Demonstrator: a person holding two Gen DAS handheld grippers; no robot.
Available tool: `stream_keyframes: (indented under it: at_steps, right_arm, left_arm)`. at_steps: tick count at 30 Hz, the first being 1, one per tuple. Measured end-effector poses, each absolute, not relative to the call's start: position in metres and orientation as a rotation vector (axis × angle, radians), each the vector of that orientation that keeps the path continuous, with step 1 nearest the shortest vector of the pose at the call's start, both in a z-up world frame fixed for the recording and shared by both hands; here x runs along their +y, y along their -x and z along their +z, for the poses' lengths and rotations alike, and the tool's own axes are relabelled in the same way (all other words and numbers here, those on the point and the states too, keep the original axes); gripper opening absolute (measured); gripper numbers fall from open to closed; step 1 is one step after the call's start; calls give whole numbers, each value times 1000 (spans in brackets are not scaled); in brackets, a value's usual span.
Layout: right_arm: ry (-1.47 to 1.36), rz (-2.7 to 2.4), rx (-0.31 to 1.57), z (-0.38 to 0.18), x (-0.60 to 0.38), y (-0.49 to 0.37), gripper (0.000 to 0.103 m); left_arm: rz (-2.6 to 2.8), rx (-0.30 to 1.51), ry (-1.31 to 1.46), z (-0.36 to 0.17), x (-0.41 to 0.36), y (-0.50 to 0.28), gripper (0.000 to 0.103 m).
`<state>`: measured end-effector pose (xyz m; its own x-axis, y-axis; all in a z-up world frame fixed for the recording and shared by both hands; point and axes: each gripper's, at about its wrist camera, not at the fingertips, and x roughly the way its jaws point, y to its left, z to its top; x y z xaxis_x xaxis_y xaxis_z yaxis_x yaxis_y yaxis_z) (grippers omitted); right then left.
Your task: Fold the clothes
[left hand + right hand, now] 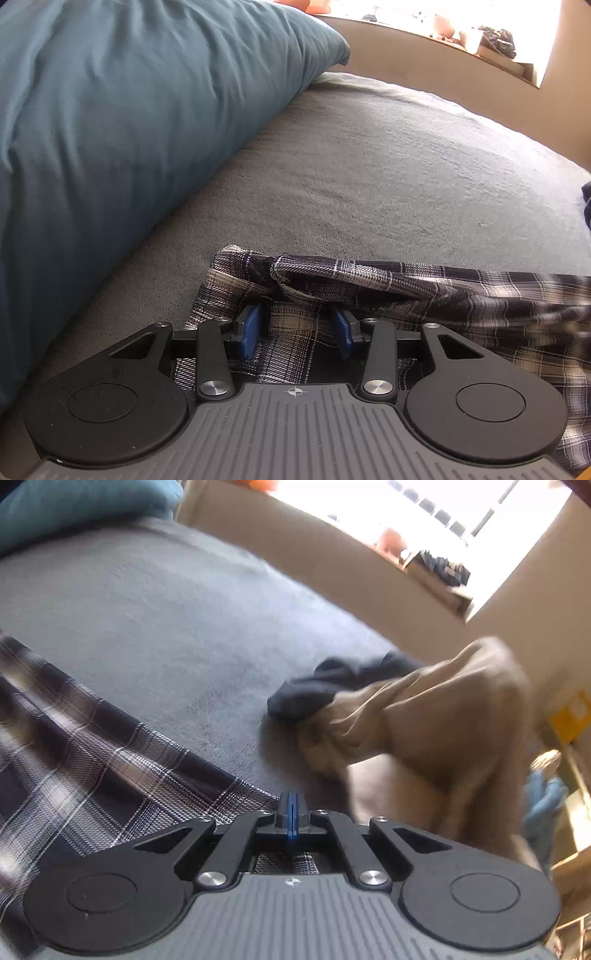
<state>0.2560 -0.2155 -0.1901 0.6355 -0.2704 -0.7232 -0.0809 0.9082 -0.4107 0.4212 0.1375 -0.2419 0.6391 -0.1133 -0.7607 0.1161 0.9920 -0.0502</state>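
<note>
On the grey bed (369, 166), the plaid shirt (295, 332) lies near the front edge. The left tool (301, 330) stands apart over its bunched edge; the right tool (291, 812) is pressed together, probably pinching the shirt's corner to keep the cloth stretched.

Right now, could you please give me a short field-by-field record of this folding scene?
surface: grey bedcover
garment in work: plaid garment, lying on the bedcover, its upper edge bunched
left gripper: open, jaws apart over the plaid cloth
right gripper: jaws closed at the plaid garment's edge; whether cloth is pinched cannot be told
other clothes: tan garment and dark garment, heaped together on the bed
pillow: teal pillow, on the bed
background: bright window sill with blurred items
</note>
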Motion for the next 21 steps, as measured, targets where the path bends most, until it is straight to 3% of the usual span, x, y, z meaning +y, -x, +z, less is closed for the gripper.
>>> stream_keyframes:
  at_steps: [6, 11, 13, 15, 21]
  right_arm:
    - [362, -153, 965, -213, -228, -298, 3]
    - [153, -139, 846, -155, -226, -291, 9]
    - [72, -22, 824, -140, -208, -291, 15]
    - [6, 170, 851, -135, -178, -298, 34]
    - [67, 558, 929, -163, -53, -344, 49]
  left_arm:
    - [-174, 866, 17, -240, 144, -422, 42]
    - [-243, 863, 73, -228, 157, -415, 44]
    - [-270, 863, 86, -224, 161, -410, 46]
    - [-293, 862, 96, -219, 164, -406, 47]
    - [-239, 808, 68, -212, 171, -403, 47]
